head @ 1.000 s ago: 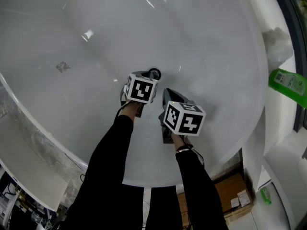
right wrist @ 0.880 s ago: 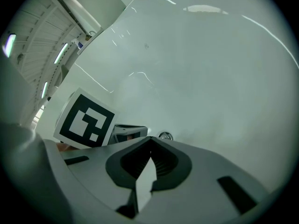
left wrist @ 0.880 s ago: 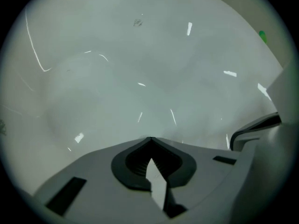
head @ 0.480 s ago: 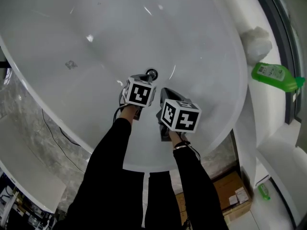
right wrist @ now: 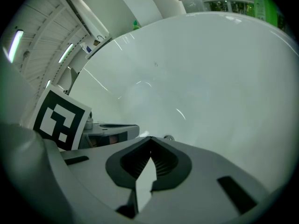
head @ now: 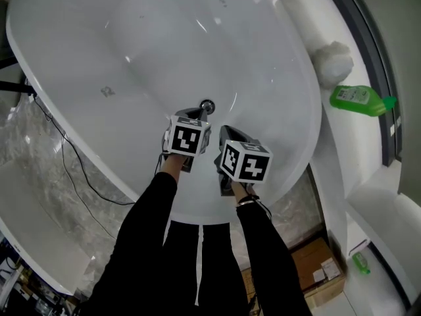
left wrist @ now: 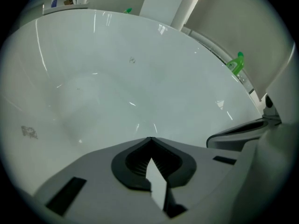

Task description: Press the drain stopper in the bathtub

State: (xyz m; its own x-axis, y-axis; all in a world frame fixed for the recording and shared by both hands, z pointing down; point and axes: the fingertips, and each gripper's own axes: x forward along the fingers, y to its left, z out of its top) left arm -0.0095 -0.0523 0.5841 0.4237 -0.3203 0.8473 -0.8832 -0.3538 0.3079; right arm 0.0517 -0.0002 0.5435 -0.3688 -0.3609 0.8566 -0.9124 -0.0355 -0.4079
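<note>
The left gripper and right gripper both had their jaws together, empty. The stopper sat just beyond the left tips. Pressed off-centre, those narrow tips might have skidded off its shiny cap onto the tub.

Glossy white across the bathtub, with pale streaks of glare and one small grey smudge; shiny chrome on the drain stopper. Matte grey on the left gripper and the right gripper, dark ribbed lining in each jaw hollow, black-and-white square markers on the marker cubes, plain black on the sleeves. Bright green on the bottle, brown on the cardboard box, mottled grey-white veining on the panel beside the tub, black on the cable.
</note>
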